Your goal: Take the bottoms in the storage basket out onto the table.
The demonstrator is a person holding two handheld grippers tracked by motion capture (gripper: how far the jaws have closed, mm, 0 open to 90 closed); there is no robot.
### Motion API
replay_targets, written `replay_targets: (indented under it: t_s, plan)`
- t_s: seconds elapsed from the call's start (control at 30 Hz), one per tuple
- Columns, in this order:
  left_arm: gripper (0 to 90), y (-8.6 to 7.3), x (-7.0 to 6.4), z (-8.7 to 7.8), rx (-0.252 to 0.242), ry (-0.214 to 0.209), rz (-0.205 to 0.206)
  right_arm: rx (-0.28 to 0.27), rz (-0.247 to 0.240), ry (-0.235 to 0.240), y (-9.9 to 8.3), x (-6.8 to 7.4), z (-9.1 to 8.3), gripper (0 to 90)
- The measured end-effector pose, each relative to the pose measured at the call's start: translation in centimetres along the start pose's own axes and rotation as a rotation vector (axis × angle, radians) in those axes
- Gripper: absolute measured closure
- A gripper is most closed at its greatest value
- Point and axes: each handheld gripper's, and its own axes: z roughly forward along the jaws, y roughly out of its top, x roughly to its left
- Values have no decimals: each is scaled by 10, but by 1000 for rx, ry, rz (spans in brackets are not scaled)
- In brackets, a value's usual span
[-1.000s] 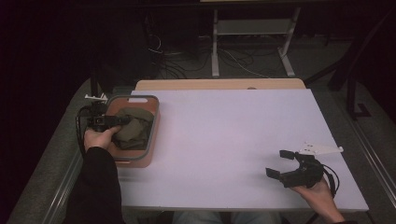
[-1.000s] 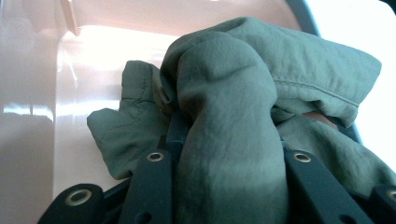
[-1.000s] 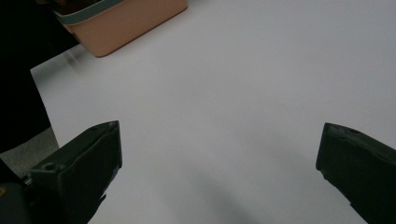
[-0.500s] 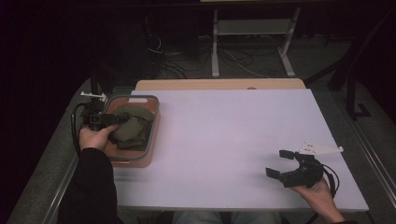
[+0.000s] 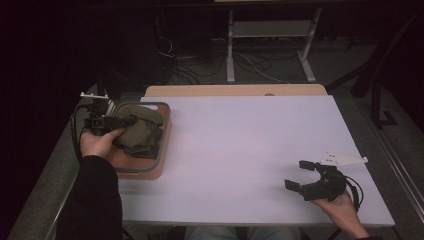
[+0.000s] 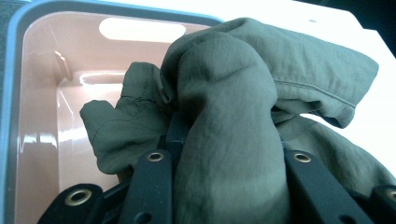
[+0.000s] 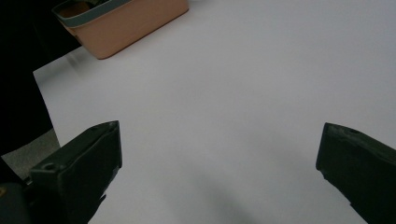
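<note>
your left gripper (image 5: 120, 121) is over the pink bin (image 5: 162, 145) at the table's left edge, its 2 jaws clamped on a bunched fold of the olive-green cloth (image 5: 142, 132). in the left gripper view the cloth (image 6: 224, 116) bulges up between the jaws, the rest piled in the bin (image 6: 42, 93) with part draped over its rim. your right gripper (image 5: 304, 176) sits near the white table's (image 5: 240, 145) front right corner, well apart from the bin, jaws wide apart and holding nothing.

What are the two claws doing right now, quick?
Left claw: shut on the cloth in the bin.
Right claw: open, holding nothing, over the table.
</note>
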Motion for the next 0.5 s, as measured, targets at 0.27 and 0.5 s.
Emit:
replay_targets:
  t_s: [0.27, 0.5]
  plan:
    - [657, 7, -6, -10, -24, -13, 7, -1, 0, -1, 0, 0, 0, 0]
    - [658, 15, -15, -21, -40, -32, 39, -2, -2, 6, 0, 1, 1, 0]
